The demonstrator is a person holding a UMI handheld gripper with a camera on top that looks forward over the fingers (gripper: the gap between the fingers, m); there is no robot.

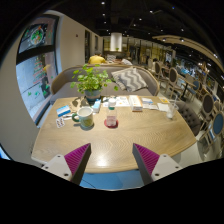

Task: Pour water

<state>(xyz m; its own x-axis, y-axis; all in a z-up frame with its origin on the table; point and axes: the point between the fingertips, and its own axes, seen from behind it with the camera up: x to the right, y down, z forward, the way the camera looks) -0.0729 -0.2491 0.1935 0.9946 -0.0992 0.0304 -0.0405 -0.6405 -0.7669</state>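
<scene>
Gripper view looks along a long wooden bench (100, 142) in a café-like room. The hand-held gripper (112, 160) is spread, its two fingers well apart over the near end of the bench, with nothing between them; the purple pads (76, 155) face inward across bare wood.

Items beyond the fingers, at the far half of the bench:
- A white mug (85, 117) stands left of centre, with a small dark green item touching or just beside its left side. Its contents cannot be seen.
- A small pinkish container (111, 122) stands just right of the mug, apart from it. Its contents cannot be told.
- A potted plant (92, 83) with broad green leaves stands behind the mug.
- A clear glass (170, 111) stands near the right edge; whether it holds water cannot be told.
- Flat papers or booklets (133, 102) lie between the plant and the glass.
- A flat bluish item (64, 110) lies left of the mug.

Nothing stands between the fingers and the mug. Chairs (206, 106) line the right side, and a poster wall (36, 68) stands at the left.
</scene>
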